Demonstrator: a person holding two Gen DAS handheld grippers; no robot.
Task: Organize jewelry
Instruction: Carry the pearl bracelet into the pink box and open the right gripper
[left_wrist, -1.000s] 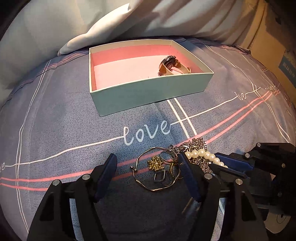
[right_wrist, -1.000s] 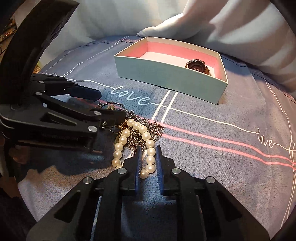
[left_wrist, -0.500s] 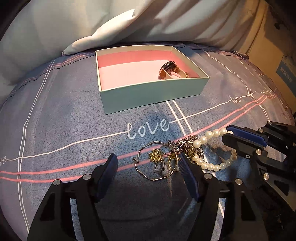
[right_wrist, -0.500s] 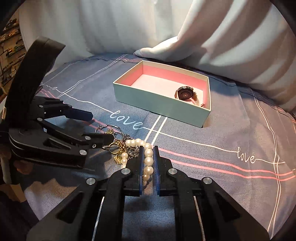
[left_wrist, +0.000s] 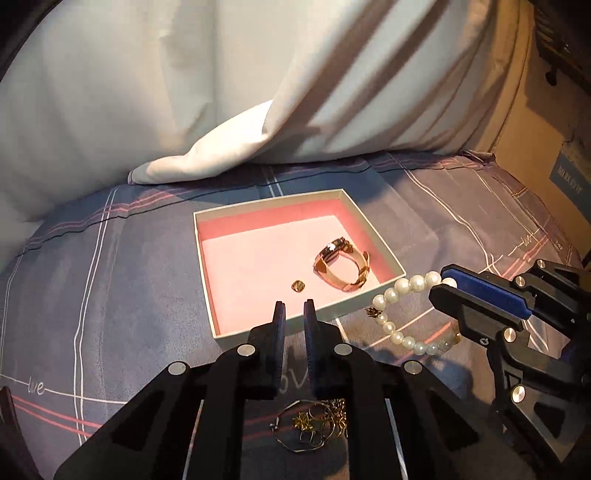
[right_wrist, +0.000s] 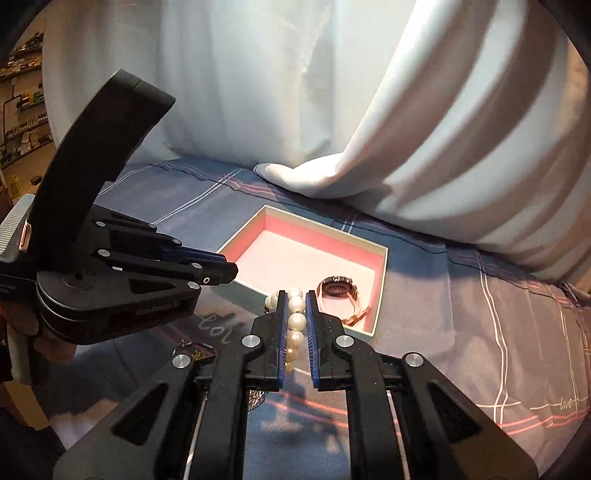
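Observation:
My right gripper (right_wrist: 295, 295) is shut on a white pearl bracelet (right_wrist: 297, 321), which hangs in the air beside the box's near right corner (left_wrist: 391, 295). The mint box with pink lining (left_wrist: 207, 277) holds a rose-gold watch (left_wrist: 341, 264) and a small gold piece (left_wrist: 298, 285). My left gripper (left_wrist: 293, 306) hovers over the box's front wall; its jaws are closing to a narrow gap with nothing between them. Below it, a tangle of gold and silver jewelry (left_wrist: 314, 424) lies on the bedspread. In the right wrist view the left gripper (right_wrist: 229, 269) stands left of the box (right_wrist: 380, 291).
The grey-blue bedspread (left_wrist: 110, 314) with pink and white lines and "love" script covers the surface. White curtain folds (left_wrist: 221, 155) drape onto it behind the box. A cardboard box (left_wrist: 546, 155) stands at the far right. A hand (right_wrist: 48, 343) holds the left gripper.
Both grippers have risen. The right one lifted the pearl bracelet off the pile toward the box. The left jaws went from wide open around the pile to nearly together, empty.

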